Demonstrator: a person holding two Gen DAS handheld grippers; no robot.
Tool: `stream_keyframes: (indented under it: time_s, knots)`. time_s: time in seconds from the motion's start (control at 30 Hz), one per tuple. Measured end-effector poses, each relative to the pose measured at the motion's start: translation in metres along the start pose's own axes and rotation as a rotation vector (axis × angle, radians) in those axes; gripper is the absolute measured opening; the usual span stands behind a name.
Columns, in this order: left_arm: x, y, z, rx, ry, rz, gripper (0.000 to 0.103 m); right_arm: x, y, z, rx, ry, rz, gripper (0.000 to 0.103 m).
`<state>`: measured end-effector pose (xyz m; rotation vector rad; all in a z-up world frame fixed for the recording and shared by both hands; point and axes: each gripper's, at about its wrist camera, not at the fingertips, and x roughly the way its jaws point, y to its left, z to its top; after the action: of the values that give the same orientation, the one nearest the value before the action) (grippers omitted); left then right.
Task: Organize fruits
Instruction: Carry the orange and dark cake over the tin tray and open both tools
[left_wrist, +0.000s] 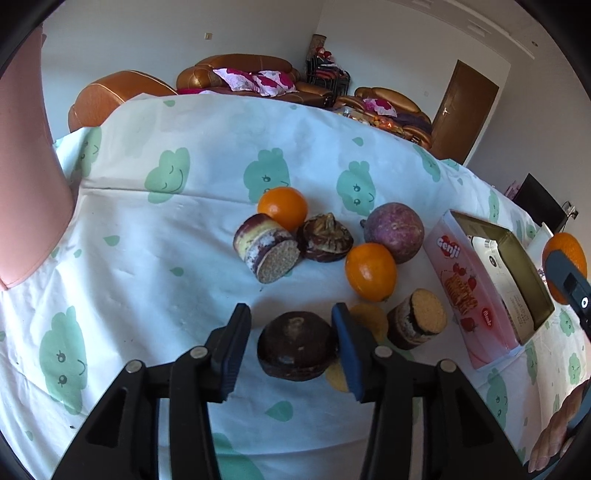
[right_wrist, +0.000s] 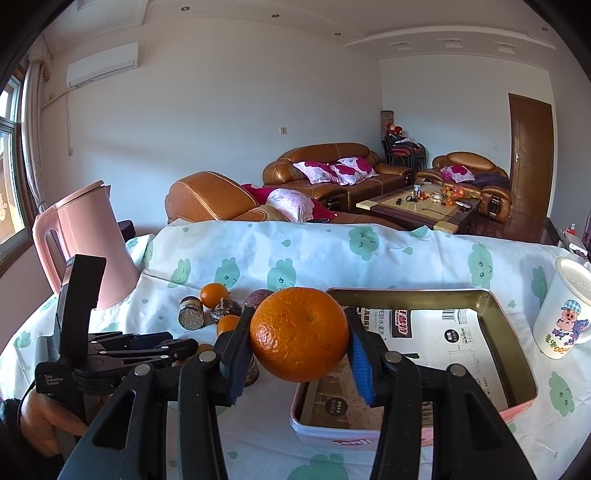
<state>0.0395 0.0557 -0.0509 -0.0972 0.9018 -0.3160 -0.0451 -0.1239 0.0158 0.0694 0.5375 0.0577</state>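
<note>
My right gripper (right_wrist: 300, 338) is shut on an orange (right_wrist: 300, 334) and holds it above the near left corner of the pink tin box (right_wrist: 517, 354). The held orange also shows in the left wrist view (left_wrist: 565, 254) at the far right. My left gripper (left_wrist: 291, 332) is open around a dark brown mangosteen (left_wrist: 297, 345) on the table; its right pad touches the fruit. Two more oranges (left_wrist: 283, 207) (left_wrist: 370, 271), a purple passion fruit (left_wrist: 394, 232), another mangosteen (left_wrist: 325, 238) and two cut sugarcane pieces (left_wrist: 266, 248) (left_wrist: 419, 319) lie beyond.
The tin box (left_wrist: 476, 295) stands open at the right, lined with printed paper. A pink kettle (right_wrist: 88, 243) stands at the table's left. A white mug (right_wrist: 565, 306) stands right of the box. Sofas and a coffee table lie beyond the table.
</note>
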Motion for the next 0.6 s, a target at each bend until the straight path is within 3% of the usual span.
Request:
stream_keyframes:
  time_s: [0.17, 0.37, 0.6]
  knots:
    - [-0.003, 0.005, -0.001, -0.004, -0.013, -0.005, 0.039, -0.001, 0.001, 0.000, -0.002, -0.007, 0.003, 0.049]
    - [-0.039, 0.012, 0.005, -0.052, -0.203, 0.020, 0.039, -0.019, -0.015, 0.011, 0.036, -0.079, -0.011, 0.049]
    - [-0.068, -0.048, 0.004, 0.042, -0.344, -0.036, 0.039, -0.038, -0.062, 0.019, 0.076, -0.132, -0.106, 0.049]
